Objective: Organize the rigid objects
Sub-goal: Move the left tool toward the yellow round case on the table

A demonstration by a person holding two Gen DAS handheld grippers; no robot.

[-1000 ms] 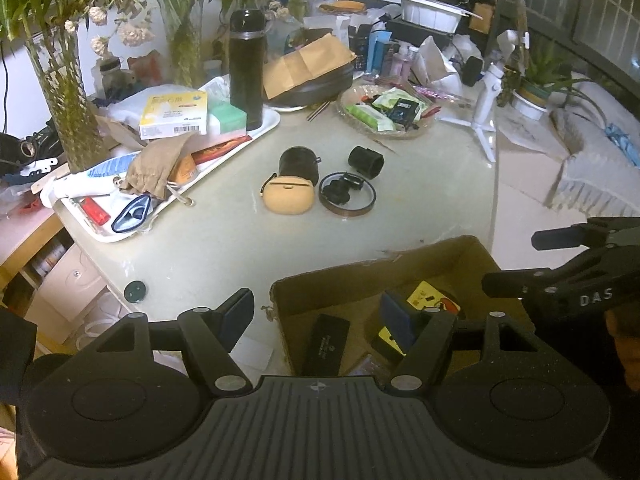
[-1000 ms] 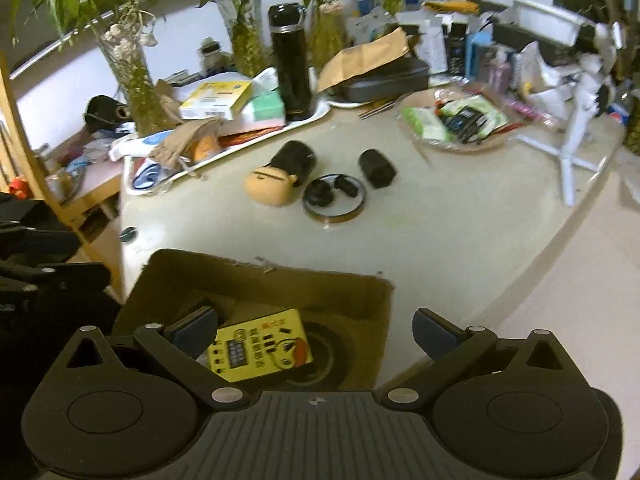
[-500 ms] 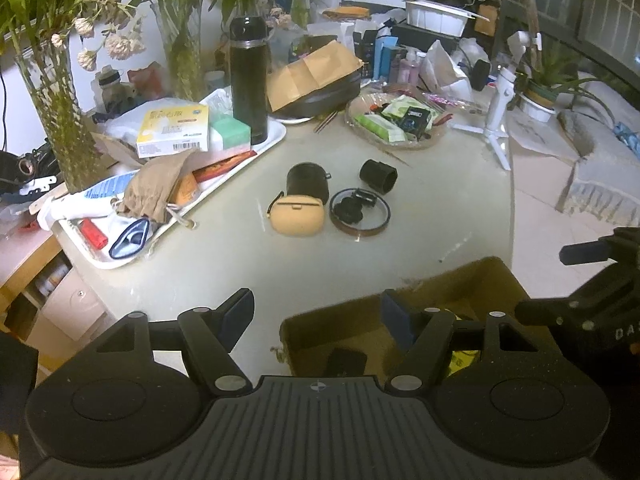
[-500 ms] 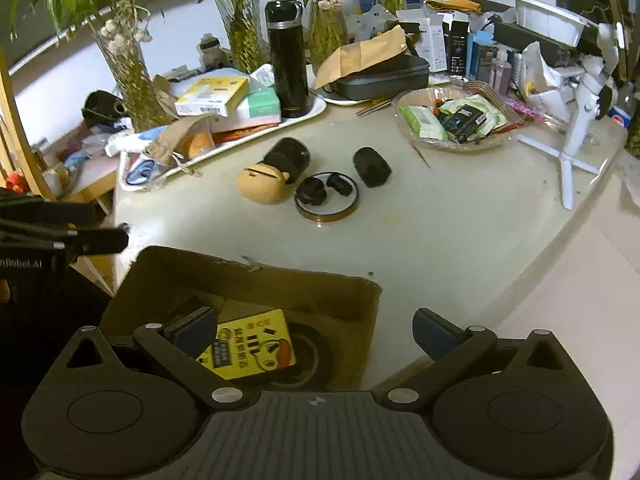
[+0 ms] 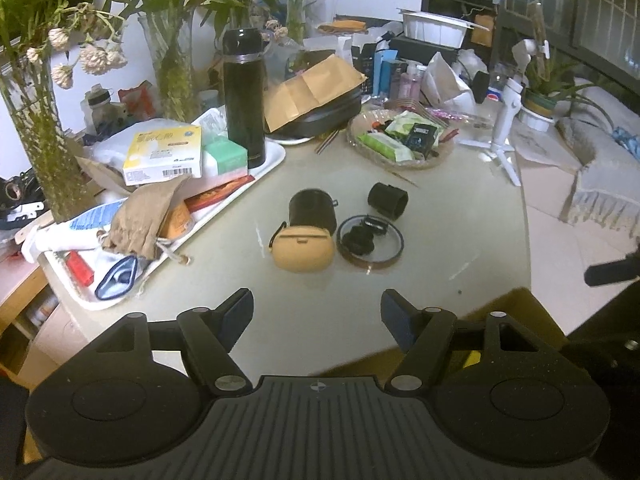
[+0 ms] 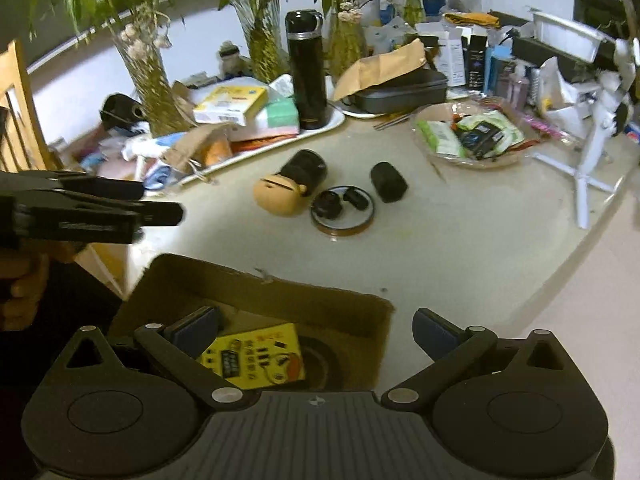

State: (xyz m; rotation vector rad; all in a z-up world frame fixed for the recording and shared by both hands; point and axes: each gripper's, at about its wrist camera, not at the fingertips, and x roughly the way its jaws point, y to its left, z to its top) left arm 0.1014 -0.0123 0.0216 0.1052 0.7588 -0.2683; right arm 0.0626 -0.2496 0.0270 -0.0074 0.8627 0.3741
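Observation:
On the pale table lie a tan case (image 5: 303, 248) (image 6: 277, 196), a black cylinder behind it (image 5: 311, 208) (image 6: 303, 168), a smaller black cylinder (image 5: 387, 201) (image 6: 388, 182) and a round ring tray with small black parts (image 5: 369, 241) (image 6: 342, 210). A cardboard box (image 6: 280, 300) at the near edge holds a yellow packet (image 6: 256, 356). My left gripper (image 5: 316, 316) is open and empty above the table, short of the tan case. My right gripper (image 6: 316, 332) is open and empty over the box.
A white tray (image 5: 240, 188) with boxes, a cloth pouch and a black flask (image 5: 244, 96) stands at the left. A glass dish of packets (image 5: 400, 140), a white tripod (image 5: 504, 128) and plant vases (image 5: 52, 152) crowd the back. The table edge runs along the right.
My left gripper has moved forward off the box and over the table toward the tan case. My right gripper has drifted slightly forward over the box. Both stay open.

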